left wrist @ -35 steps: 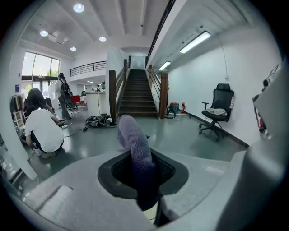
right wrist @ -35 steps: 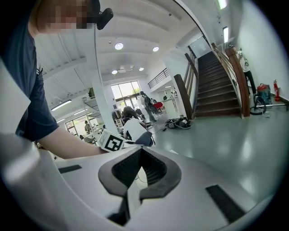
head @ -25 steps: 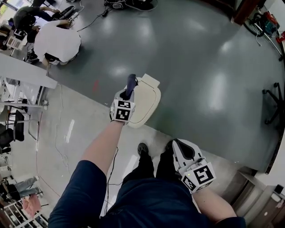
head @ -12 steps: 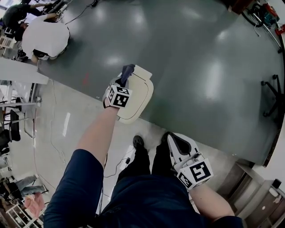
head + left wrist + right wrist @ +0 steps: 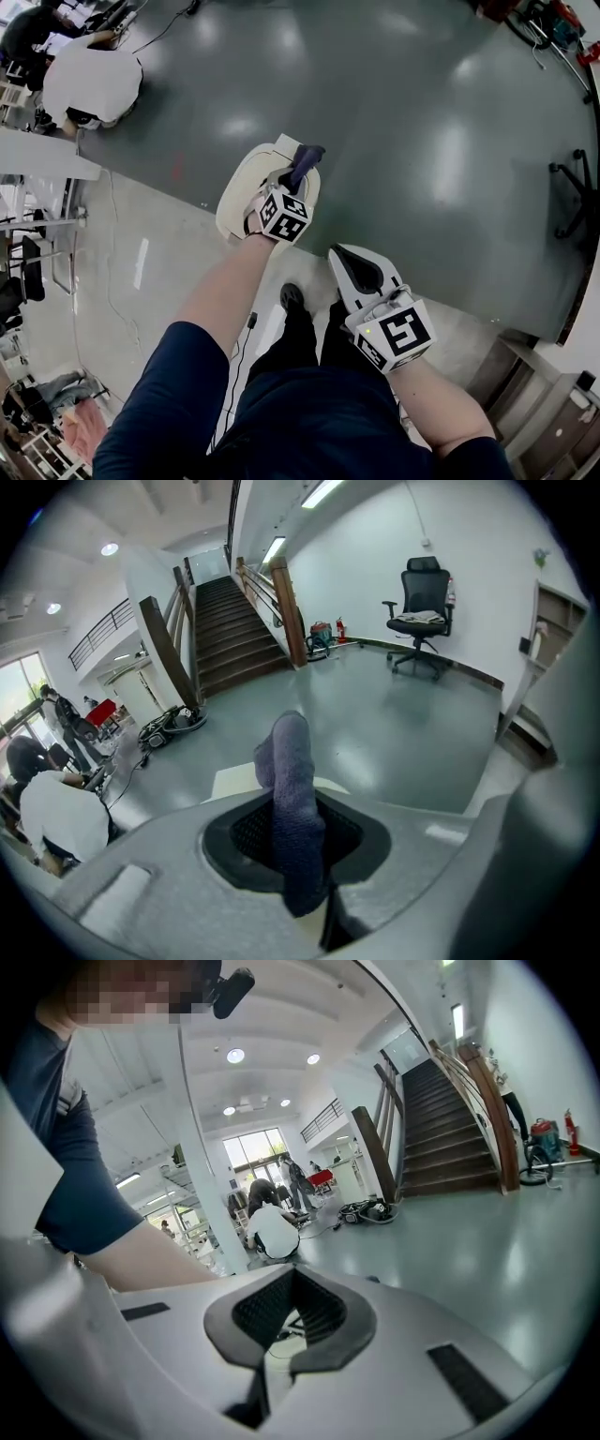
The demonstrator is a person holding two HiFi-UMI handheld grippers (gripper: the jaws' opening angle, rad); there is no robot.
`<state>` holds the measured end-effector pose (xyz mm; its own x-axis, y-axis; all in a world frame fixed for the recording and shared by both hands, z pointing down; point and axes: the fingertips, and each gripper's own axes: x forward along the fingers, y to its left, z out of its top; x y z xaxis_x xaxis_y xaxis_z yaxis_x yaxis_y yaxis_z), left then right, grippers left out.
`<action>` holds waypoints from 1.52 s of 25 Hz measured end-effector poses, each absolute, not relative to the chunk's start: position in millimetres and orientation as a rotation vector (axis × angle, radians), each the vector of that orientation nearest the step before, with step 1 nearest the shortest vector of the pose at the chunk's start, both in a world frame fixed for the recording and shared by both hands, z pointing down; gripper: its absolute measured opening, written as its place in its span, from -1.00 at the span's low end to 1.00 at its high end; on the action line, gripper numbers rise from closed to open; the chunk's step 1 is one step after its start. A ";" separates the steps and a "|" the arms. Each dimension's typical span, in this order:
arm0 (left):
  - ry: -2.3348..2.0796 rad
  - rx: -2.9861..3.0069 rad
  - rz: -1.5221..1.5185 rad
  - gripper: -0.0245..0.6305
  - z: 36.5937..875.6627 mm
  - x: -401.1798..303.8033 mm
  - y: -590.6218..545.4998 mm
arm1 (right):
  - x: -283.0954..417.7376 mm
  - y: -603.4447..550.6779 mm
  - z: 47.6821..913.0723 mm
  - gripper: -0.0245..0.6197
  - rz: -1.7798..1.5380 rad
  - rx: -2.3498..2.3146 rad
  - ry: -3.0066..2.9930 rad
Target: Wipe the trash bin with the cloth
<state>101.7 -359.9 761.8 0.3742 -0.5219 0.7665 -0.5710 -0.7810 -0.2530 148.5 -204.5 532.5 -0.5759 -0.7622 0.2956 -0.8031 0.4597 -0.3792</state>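
Observation:
The cream trash bin (image 5: 246, 181) stands on the floor in front of my feet, seen from above with its lid shut. My left gripper (image 5: 298, 174) hovers over the lid's right side, shut on a purple cloth (image 5: 307, 157) that sticks out past the tips. In the left gripper view the cloth (image 5: 289, 780) stands upright between the jaws of the left gripper (image 5: 295, 850), with a strip of the bin lid (image 5: 234, 782) behind it. My right gripper (image 5: 353, 268) hangs lower right, clear of the bin, shut with nothing in it. The right gripper view shows the right gripper (image 5: 289, 1324) pointing across the room.
A person in white (image 5: 92, 84) crouches at the far left among cables. An office chair base (image 5: 574, 208) sits at the right edge. A staircase (image 5: 234, 635) and an office chair (image 5: 422, 592) are across the grey floor. My shoes (image 5: 292, 296) are just behind the bin.
My left gripper has carried the cloth from the lid's left side to its right side. The right gripper has shifted a little up and to the left.

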 end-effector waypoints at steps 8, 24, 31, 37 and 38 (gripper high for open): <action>-0.894 2.602 1.365 -0.77 771.6 137.6 -314.8 | 145.6 -227.7 514.7 -0.91 0.722 1.447 -2.641; -1.260 2.393 1.397 -0.77 757.1 -38.7 -370.4 | 107.8 -188.7 524.8 -0.91 0.742 1.292 -2.624; -1.353 2.272 1.371 -0.77 763.7 -89.8 -370.7 | 104.4 -166.6 538.8 -0.91 0.769 1.244 -2.586; -1.334 2.339 1.287 -0.77 757.8 -57.2 -344.0 | 99.1 -159.8 532.0 -0.91 0.740 1.232 -2.592; -1.319 2.355 1.273 -0.77 757.1 -48.3 -337.8 | 99.1 -158.6 530.0 -0.91 0.736 1.231 -2.595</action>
<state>-48.3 -337.8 757.1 0.2502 -0.6262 0.7384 -0.7598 -0.5997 -0.2512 99.1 -158.6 530.0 -0.6425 -0.6774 0.3582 -0.7646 0.5358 -0.3582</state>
